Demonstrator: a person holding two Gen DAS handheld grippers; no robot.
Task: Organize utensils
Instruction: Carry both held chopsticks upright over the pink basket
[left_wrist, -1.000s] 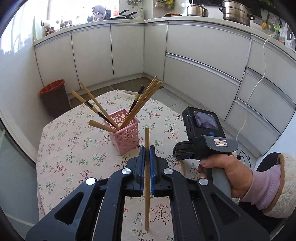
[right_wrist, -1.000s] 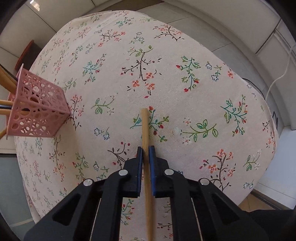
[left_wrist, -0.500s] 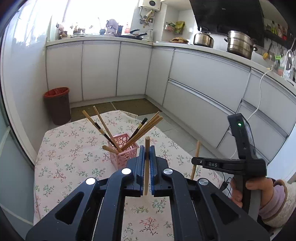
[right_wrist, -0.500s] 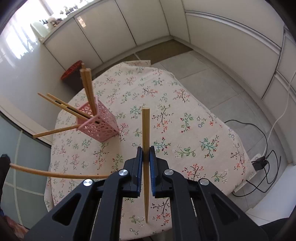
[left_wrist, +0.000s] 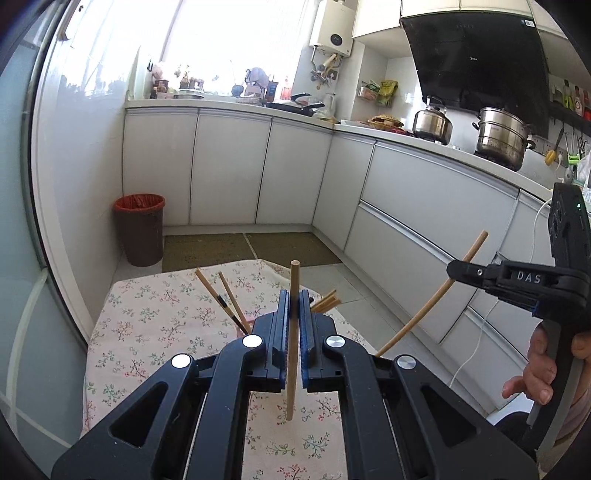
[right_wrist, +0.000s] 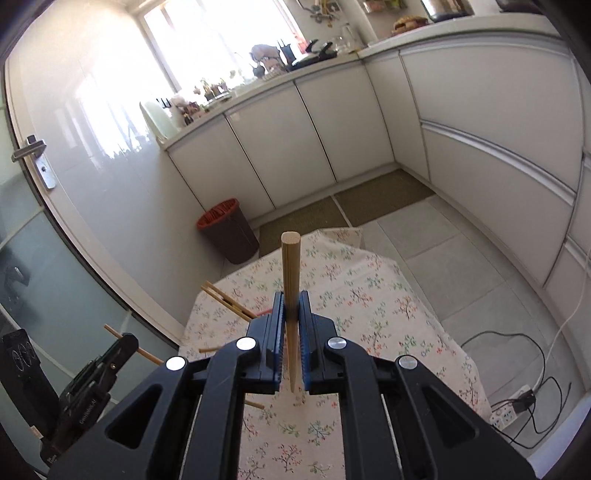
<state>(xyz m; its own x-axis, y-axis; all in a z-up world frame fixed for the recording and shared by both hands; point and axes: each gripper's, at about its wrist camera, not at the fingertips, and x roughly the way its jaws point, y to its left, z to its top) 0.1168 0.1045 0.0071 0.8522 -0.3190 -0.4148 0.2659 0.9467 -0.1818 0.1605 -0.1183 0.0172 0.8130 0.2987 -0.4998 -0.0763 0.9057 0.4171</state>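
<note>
Each gripper held one wooden chopstick, both raised above the floral-clothed table (left_wrist: 147, 325). In the left wrist view, the left gripper (left_wrist: 294, 314) had its blue-lined jaws pinched on the left chopstick (left_wrist: 293, 343), which stood nearly upright between them, its blunt end above the jaw tips and its thin end hanging below over the tablecloth. In the right wrist view, the right gripper (right_wrist: 291, 314) was likewise clamped on the right chopstick (right_wrist: 291, 295), its thick end toward the camera's far side and its tapered tip ending between the jaw bases. From the left wrist view that same right gripper (left_wrist: 456, 271) appeared to the right of the table, beyond its edge, with the stick slanting down through its tip toward the table and a bare hand (left_wrist: 535, 373) on the handle. From the right wrist view the left gripper (right_wrist: 122, 343) showed off the table's left side, a chopstick crossing its closed tip. More chopsticks (left_wrist: 225, 299) fanned up from the table just behind the left gripper's jaws; their pink holder (right_wrist: 264, 313) was almost wholly hidden, only a sliver showing. Beyond the table's far left corner stood a brown waste bin (left_wrist: 140, 229) with a red liner, against white cabinets (left_wrist: 229, 170). A power strip and cables (right_wrist: 517, 402) lay on the floor tiles to the table's right.
</note>
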